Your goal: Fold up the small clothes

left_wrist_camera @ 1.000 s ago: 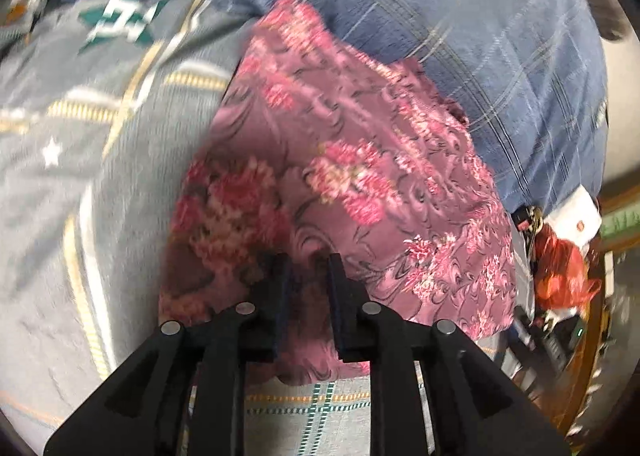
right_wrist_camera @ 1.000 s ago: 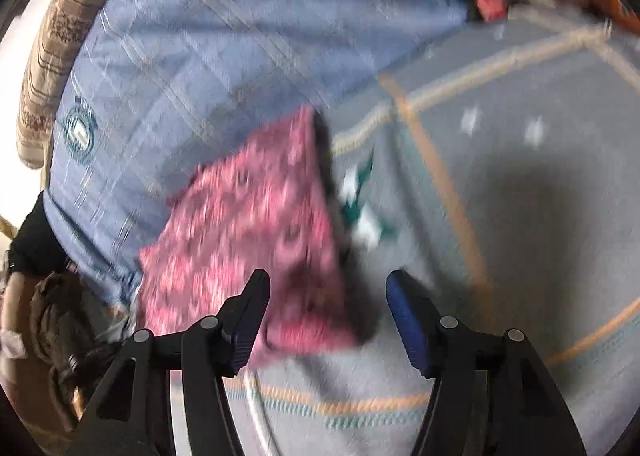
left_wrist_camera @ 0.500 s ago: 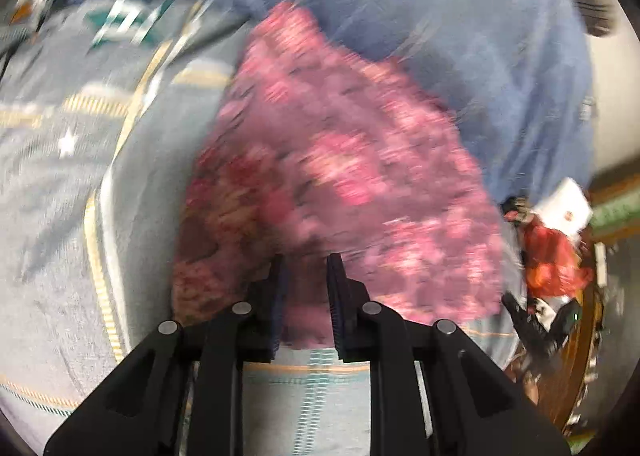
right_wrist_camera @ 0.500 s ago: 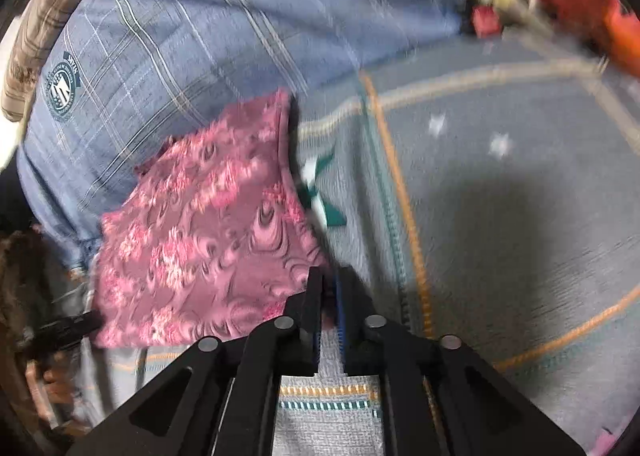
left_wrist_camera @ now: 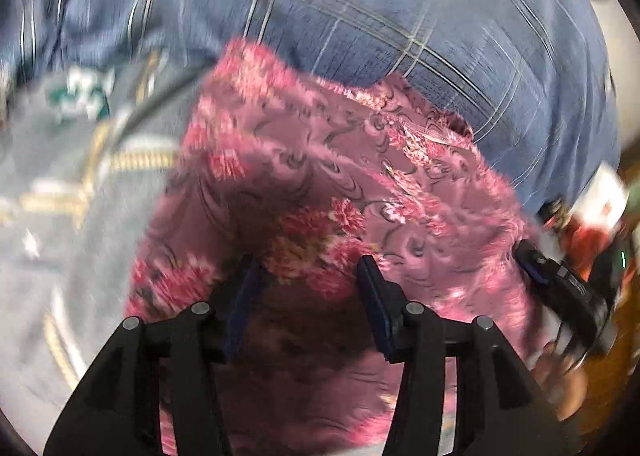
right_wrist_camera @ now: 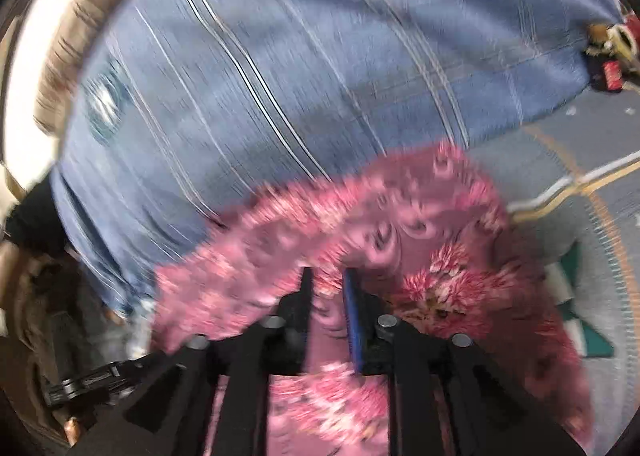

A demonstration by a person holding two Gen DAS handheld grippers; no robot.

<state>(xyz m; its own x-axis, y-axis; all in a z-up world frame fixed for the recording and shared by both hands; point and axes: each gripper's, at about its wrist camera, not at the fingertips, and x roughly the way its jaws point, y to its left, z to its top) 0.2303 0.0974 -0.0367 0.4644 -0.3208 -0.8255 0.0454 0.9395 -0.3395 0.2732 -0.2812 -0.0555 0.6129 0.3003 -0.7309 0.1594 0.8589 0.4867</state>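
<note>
Lying mid-frame in both views, pink floral garment [left_wrist_camera: 320, 184] overlaps blue plaid cloth [left_wrist_camera: 400, 16] above, grey patterned bedspread [left_wrist_camera: 48, 216] at left. Left gripper [left_wrist_camera: 308, 268] jaws opening, fabric between them, pads clear. Right gripper [right_wrist_camera: 330, 276] jaws narrow, opening, pink fabric pinched between pads. Views motion-blurred.

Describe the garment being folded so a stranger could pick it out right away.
Start from the big blue plaid cloth spread across the far side, next to the grey patterned bedcover. The pink floral garment lies where the two meet, right in front of both grippers. It is the only pink piece, printed with red-pink flowers and dark swirls, against plain checks and stripes.
</note>
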